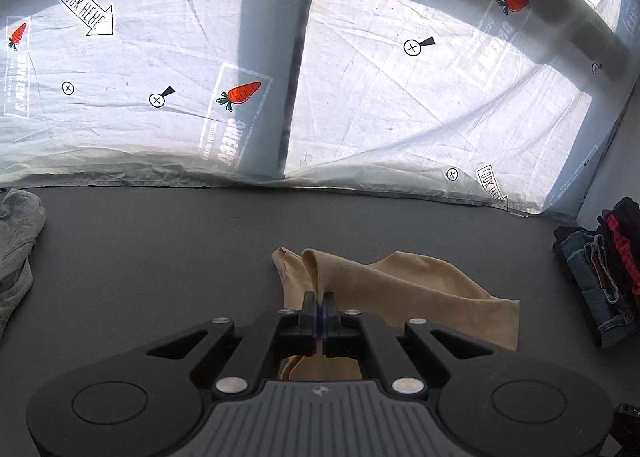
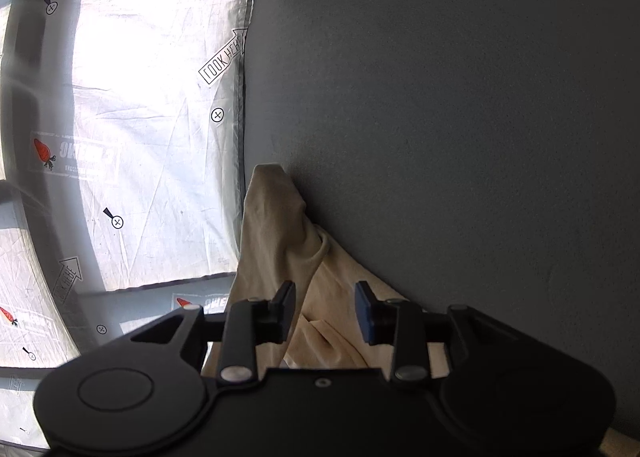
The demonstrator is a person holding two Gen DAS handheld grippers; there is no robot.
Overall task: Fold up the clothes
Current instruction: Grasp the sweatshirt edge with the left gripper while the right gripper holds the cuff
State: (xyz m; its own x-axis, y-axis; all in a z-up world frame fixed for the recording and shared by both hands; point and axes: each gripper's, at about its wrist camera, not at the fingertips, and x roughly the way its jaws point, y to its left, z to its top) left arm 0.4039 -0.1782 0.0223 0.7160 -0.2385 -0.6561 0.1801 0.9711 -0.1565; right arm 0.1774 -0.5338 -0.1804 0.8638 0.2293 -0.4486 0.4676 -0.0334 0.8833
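A cream garment (image 1: 404,289) is seen crumpled and ridged on the near part of the dark grey table (image 1: 160,257). A raised fold of it is pinched by the left gripper (image 1: 319,307). The right gripper (image 2: 325,307) is held spread apart above the cloth, grasping nothing. Beyond, a white sheet (image 1: 380,105) is printed with carrots and mirrored "LOOK HERE" arrows.

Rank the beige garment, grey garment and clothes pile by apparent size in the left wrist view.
1. Beige garment, though it lies nearest the camera.
2 and 3. Clothes pile and grey garment: alike, both cut off by the frame.
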